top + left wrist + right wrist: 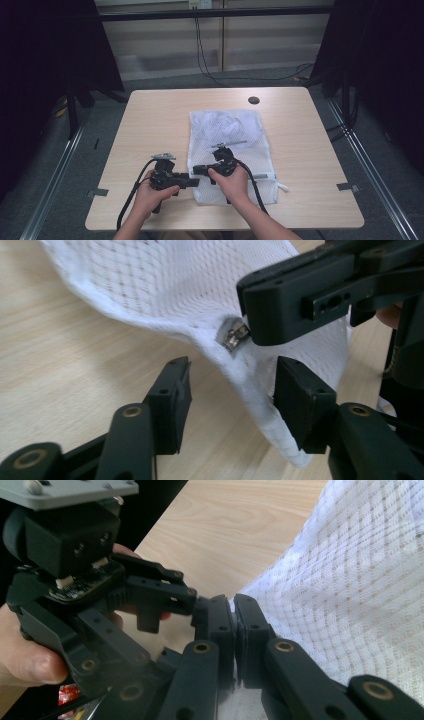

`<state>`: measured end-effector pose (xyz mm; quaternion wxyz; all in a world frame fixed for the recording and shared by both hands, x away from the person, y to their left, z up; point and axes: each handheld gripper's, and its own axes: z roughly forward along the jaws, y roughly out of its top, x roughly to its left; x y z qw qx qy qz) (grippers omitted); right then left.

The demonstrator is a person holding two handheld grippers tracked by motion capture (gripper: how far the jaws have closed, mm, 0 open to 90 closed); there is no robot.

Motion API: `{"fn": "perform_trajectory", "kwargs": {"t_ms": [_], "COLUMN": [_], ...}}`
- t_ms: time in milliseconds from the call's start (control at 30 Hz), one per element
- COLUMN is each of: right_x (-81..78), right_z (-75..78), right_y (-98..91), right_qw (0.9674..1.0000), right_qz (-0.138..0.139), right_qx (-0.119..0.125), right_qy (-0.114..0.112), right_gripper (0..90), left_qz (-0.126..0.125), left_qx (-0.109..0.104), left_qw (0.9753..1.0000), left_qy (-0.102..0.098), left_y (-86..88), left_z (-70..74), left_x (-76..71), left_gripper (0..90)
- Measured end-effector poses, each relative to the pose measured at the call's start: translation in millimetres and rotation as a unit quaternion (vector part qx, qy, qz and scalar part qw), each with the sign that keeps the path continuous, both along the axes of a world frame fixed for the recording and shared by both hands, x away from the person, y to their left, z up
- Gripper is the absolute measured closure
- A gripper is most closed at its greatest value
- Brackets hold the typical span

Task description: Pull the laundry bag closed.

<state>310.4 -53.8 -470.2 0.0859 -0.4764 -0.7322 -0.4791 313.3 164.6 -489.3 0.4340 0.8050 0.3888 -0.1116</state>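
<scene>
Pinching the mesh laundry bag's [227, 150] edge, the right gripper [235, 615] holds firm — the left gripper [232, 387], jaws spread, has yet to grasp the zipper pull [235, 336] at twelve o'clock.

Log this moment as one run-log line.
right gripper: shut on mesh bag edge | left gripper: open astride bag edge, below zipper pull | table: bag flat

Mesh bag [227, 145] lies on the table [150, 115], right of centre, running from the middle toward six o'clock. At its near nine o'clock corner sits the right gripper [199, 170]; directly at nine o'clock from that, over bare tabletop, the left gripper [192, 182]. Zipper pull [235, 336] sits at that corner, between the two.
</scene>
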Motion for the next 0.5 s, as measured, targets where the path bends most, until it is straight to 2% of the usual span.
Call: {"fn": "perform_trajectory", "kwargs": {"t_ms": [167, 233, 367, 500], "right_x": [-0.6, -0.7, -1.1, -1.4], "right_z": [0.7, 0.6, 0.9, 0.9], "right_y": [1.3, 1.4, 0.9, 0.1], "right_qw": [1.0000, 1.0000, 1.0000, 1.0000], "right_qz": [0.000, 0.001, 0.002, 0.002], "right_qx": [0.003, 0.004, 0.005, 0.004], "right_qy": [0.003, 0.003, 0.001, 0.002], "right_gripper": [86.9, 86.9, 86.9, 86.9], "left_qz": [-0.003, -0.004, -0.007, -0.017], "left_qx": [-0.017, -0.010, -0.016, -0.014], "left_qw": [0.9997, 0.9998, 0.9997, 0.9996], "left_qy": [0.015, 0.015, 0.019, 0.015], "left_y": [-2.9, -4.8, -6.5, -6.7], "left_z": [-2.4, -3.8, -5.8, -5.5], "left_x": [2.4, 3.2, 5.0, 5.0], "left_gripper": [59.0, 60.0, 68.1, 82.7]}}
